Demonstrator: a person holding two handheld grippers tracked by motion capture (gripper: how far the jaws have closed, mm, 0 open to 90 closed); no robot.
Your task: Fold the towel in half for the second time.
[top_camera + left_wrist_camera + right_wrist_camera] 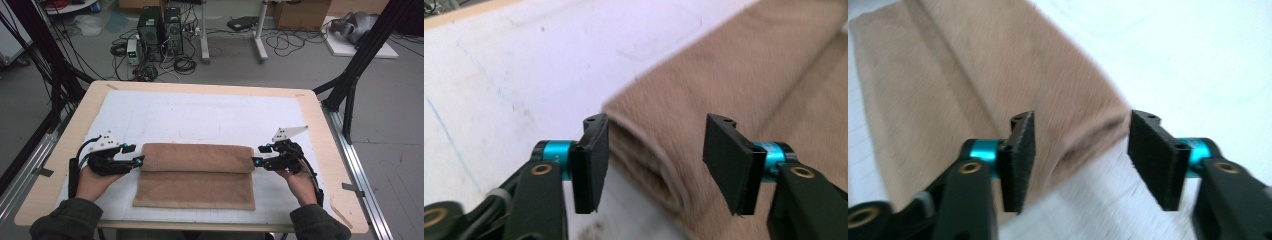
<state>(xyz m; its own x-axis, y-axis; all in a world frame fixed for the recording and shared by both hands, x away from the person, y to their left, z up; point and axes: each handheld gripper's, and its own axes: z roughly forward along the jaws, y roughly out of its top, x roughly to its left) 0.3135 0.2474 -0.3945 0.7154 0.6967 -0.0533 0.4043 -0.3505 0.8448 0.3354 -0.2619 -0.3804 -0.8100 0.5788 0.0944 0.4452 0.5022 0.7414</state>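
the brown towel (196, 175) lies folded on the white mat (200, 117) near the table's near edge, its doubled layer on the far side. the left gripper (134, 155) stands released at the fold's left end, and the right gripper (259, 155) stands released at its right end. contact appears absent, though both gripper views are blurred.

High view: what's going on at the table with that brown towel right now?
A person holds a gripper in each hand at the two ends of a tan-brown terry towel lying on a white gridded mat on the wooden table. The far part of the towel is folded over toward the person, making a thick fold across its far half. The left gripper and the right gripper each sit at an end of that fold, jaws open and not pinching the cloth.
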